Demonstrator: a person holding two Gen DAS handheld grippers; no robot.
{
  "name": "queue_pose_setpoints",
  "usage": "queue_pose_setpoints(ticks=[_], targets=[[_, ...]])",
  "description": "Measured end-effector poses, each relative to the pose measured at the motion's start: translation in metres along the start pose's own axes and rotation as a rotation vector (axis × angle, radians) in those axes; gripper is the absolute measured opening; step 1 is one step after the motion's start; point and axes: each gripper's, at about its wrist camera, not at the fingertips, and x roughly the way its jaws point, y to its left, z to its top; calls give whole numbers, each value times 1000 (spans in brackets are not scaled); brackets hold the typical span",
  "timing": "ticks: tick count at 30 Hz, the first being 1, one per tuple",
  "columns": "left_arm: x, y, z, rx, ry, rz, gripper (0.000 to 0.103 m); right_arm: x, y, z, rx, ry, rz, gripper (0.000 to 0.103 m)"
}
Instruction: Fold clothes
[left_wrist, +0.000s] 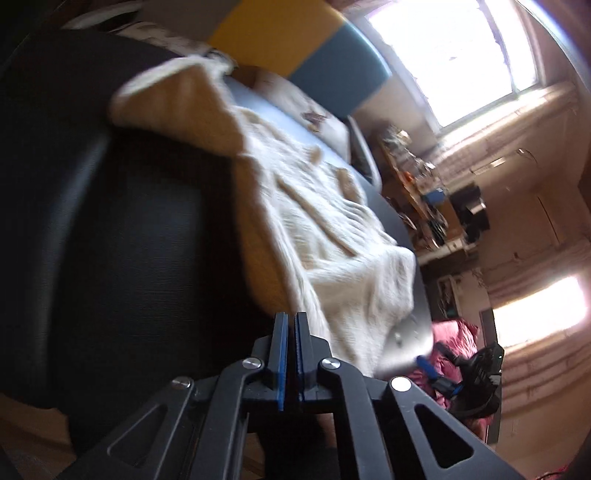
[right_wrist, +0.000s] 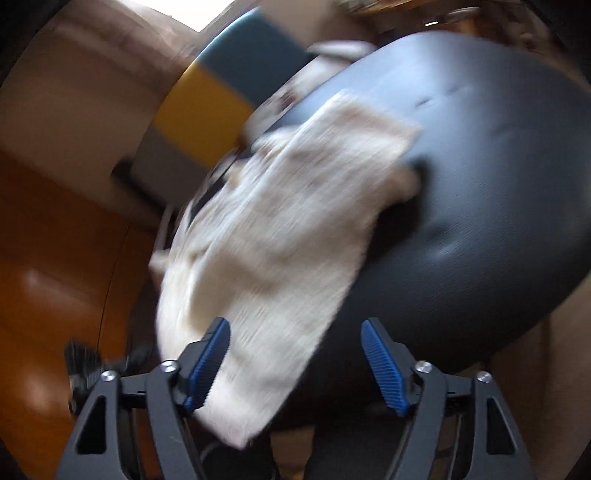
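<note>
Tongs on the left hand (left_wrist: 291, 325) stand closed, blue pads pressed flat together with no cloth visibly between them; their tips sit at the near edge of a cream knitted garment (left_wrist: 332, 236). Just beyond them the knit lies spread across a black tabletop (left_wrist: 129, 221), its ribbed surface wrinkled and one corner folded back to show a tan underside. Part of the garment hangs over the far edge of the tabletop. Past that edge, the left wrist view shows a crumpled red cloth (left_wrist: 458, 354), partly hidden, and the other tool's blue-padded fingers near it. Farther off are a yellow and teal panel (left_wrist: 295, 44), cluttered shelves and bright windows (left_wrist: 461, 55).

Right-hand tongs (right_wrist: 295, 354) are spread wide, jaws apart and pressing on nothing. The same cream knit (right_wrist: 266, 236) runs down between the fingers, its lower end draped against the inner face of the left-side blue pad (right_wrist: 208, 365), while the other pad stands clear of it. The picture is motion-blurred. Around the garment the black tabletop (right_wrist: 480, 203) shows bare, with orange-brown flooring (right_wrist: 55, 258) beside it.
</note>
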Motion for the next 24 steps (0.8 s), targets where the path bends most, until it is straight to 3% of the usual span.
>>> queue_pose_setpoints(ticks=[1,3,4,9,13,14,16,17,20,22,24], targets=[[-1,7,0,-14,5,8,0,2,-6,11,23,-15,-18,85],[1,12,-3,-32,16,18,15,10,-18,32,67,-27,-47,88],[5,10,-5,-28,27,22,17,20,-21,44,91,-24,-40,88],[26,-4,-24,48,45,63,30,43,-38,82,203,-72,-16,88],[42,-13,-33,66,80,48,33,62,-40,106,221,-62,-15,85],[45,-15,-34,73,82,43,33,65,-34,110,187,-65,-27,79],[53,-20,-37,87,93,43,34,73,-20,116,102,-53,-62,44],[58,-22,-39,93,106,45,34,74,-16,117,60,-34,-99,9],[76,-23,-40,88,154,43,34,77,1,113,-63,-15,-153,9],[81,-25,-41,106,141,37,28,70,10,107,-133,1,-172,8],[81,-31,-36,120,113,45,7,55,20,99,-173,-7,-156,8]])
